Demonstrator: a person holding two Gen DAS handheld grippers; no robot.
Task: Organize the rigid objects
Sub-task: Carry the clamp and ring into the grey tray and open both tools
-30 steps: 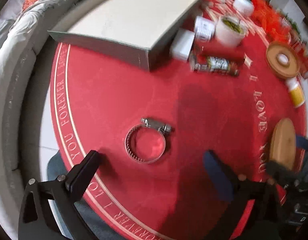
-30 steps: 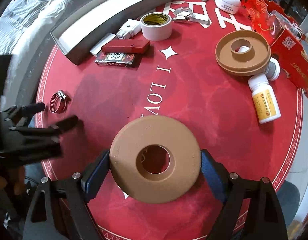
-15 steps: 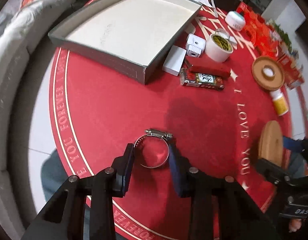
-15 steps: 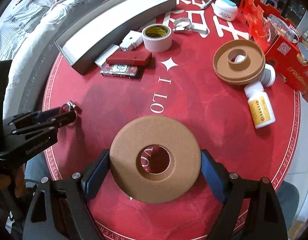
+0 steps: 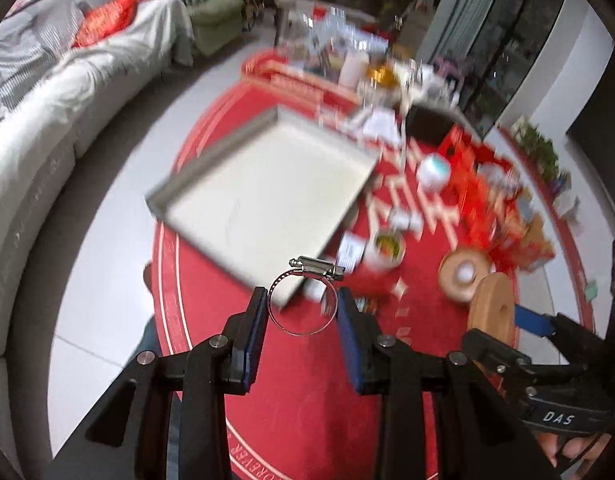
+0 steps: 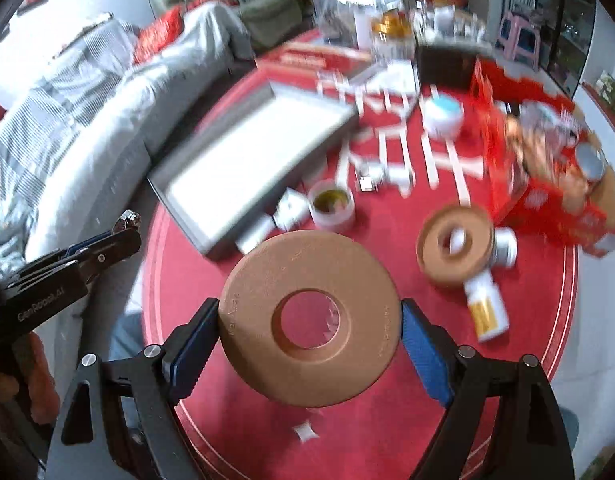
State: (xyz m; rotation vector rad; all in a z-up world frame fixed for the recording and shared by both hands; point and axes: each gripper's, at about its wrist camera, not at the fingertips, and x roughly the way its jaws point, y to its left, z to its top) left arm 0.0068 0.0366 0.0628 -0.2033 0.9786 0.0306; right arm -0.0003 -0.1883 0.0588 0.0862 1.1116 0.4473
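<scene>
While blur smears the table (image 5: 307,380), left gripper (image 5: 303,312) pinches hose clamp (image 5: 303,300), right gripper (image 6: 309,332) clasps brown ring (image 6: 309,322).

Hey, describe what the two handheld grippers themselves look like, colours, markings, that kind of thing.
Both are black angular frames with silver bolts and blue pads on the fingers. The left gripper carries white "GenRobot.AI" lettering on its side; the right gripper shows "DAS" in white. A bare hand shows behind the left one.
</scene>
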